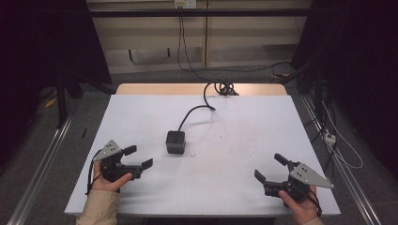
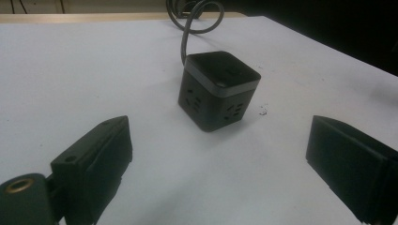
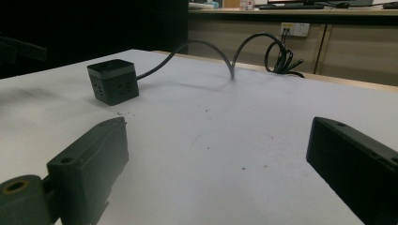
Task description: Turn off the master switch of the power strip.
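Sitting near the middle of the surface point(image 1: 225, 187), the socket cube point(image 1: 175, 141) lies just far-right of the left hand-held gripper point(image 1: 141, 157), which is wide open, empty and much nearer than the equally open right hand-held gripper point(image 1: 270, 167).

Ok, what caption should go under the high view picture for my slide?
Two open grippers, left and right, rest apart on a white table with a black cube socket between them.

Left gripper point(image 1: 137, 157) jaws spread, right gripper point(image 1: 271, 168) jaws spread
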A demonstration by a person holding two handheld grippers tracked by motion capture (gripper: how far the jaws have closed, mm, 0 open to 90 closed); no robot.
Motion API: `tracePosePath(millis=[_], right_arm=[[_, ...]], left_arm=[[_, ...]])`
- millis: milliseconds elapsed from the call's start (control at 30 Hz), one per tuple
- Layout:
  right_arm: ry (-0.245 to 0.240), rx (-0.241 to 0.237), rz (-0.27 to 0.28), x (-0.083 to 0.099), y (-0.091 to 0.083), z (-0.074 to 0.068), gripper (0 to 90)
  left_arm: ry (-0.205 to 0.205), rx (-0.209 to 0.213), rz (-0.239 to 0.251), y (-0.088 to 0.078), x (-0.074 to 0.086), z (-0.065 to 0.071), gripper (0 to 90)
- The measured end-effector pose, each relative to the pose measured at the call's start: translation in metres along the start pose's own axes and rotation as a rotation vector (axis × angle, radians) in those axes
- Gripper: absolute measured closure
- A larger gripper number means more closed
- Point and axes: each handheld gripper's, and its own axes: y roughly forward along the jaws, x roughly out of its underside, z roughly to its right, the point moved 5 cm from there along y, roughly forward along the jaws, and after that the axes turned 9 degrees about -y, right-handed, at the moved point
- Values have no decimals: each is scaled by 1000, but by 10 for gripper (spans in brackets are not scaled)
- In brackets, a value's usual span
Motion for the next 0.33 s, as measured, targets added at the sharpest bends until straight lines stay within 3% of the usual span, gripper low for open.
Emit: tracePosePath(millis=[333], right_arm=[[-3,-2,-3,0,1,0,54]], left_arm=[[17,-27,-39,2,7,-4,61]])
